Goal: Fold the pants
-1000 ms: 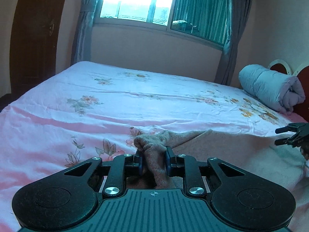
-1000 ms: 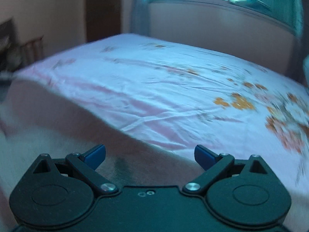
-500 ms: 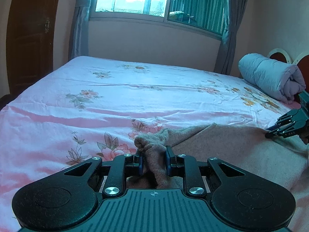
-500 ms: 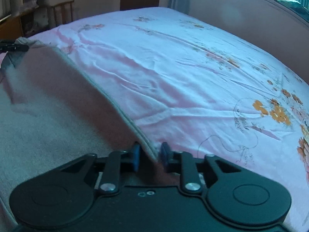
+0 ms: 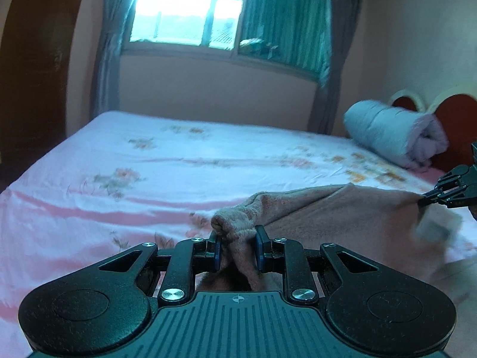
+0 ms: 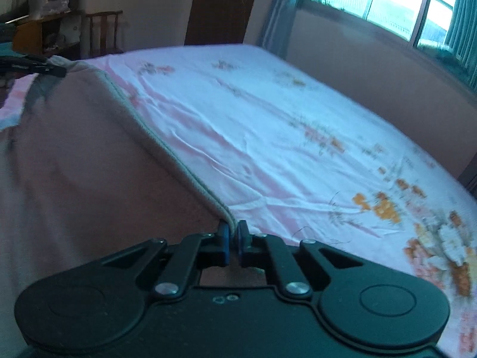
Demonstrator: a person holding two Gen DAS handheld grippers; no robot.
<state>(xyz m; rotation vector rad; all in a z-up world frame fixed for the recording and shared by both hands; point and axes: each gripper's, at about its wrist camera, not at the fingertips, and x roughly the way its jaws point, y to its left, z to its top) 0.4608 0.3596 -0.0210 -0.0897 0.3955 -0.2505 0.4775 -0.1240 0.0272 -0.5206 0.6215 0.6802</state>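
Observation:
The pants (image 5: 342, 217) are brownish-pink fleece, stretched between my two grippers above the bed. My left gripper (image 5: 237, 249) is shut on a bunched end of the pants. My right gripper (image 6: 233, 232) is shut on the pants' edge (image 6: 167, 146), which runs taut away to the far left. The right gripper also shows at the right edge of the left wrist view (image 5: 447, 192). The left gripper shows at the far left of the right wrist view (image 6: 38, 67), holding the far corner of the cloth.
A bed with a pink floral sheet (image 5: 179, 164) fills both views. A rolled grey quilt (image 5: 393, 132) lies by the red headboard (image 5: 459, 122). A window (image 5: 190, 9) and a dark door (image 6: 220, 6) stand behind. A wooden chair (image 6: 104, 32) stands beyond the bed.
My right gripper was open a second ago and has shut on the pants' edge. Both grippers have lifted, and the cloth is now pulled taut between them.

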